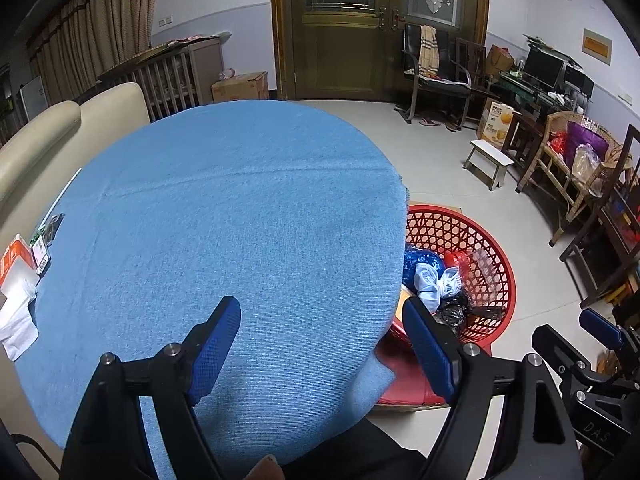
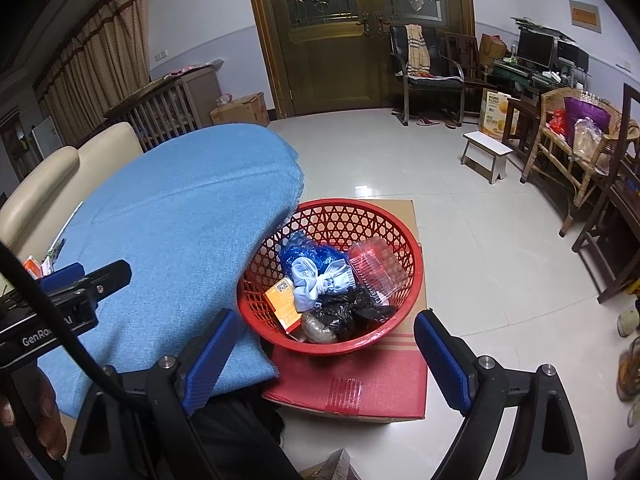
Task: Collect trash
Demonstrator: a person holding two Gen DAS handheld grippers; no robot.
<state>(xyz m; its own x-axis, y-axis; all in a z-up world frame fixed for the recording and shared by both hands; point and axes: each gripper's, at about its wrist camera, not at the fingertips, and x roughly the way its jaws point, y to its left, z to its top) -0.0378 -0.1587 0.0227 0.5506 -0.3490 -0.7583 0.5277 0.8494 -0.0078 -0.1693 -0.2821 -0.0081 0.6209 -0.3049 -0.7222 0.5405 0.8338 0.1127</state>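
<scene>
Writing: "PORK FLOSS" on the yellow carton (image 2: 495,114) by the far wall.
Left gripper (image 1: 320,344): jaws wide apart, empty, above the blue bench (image 1: 224,216).
Right gripper (image 2: 322,354): jaws wide apart, empty, above the basket.
Trash (image 2: 328,288): inside the red basket (image 2: 384,338), which sits on a cardboard box (image 2: 360,392).

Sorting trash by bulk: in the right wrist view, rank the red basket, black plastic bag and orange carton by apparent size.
1. red basket
2. black plastic bag
3. orange carton, though partly buried, so unsure.
</scene>
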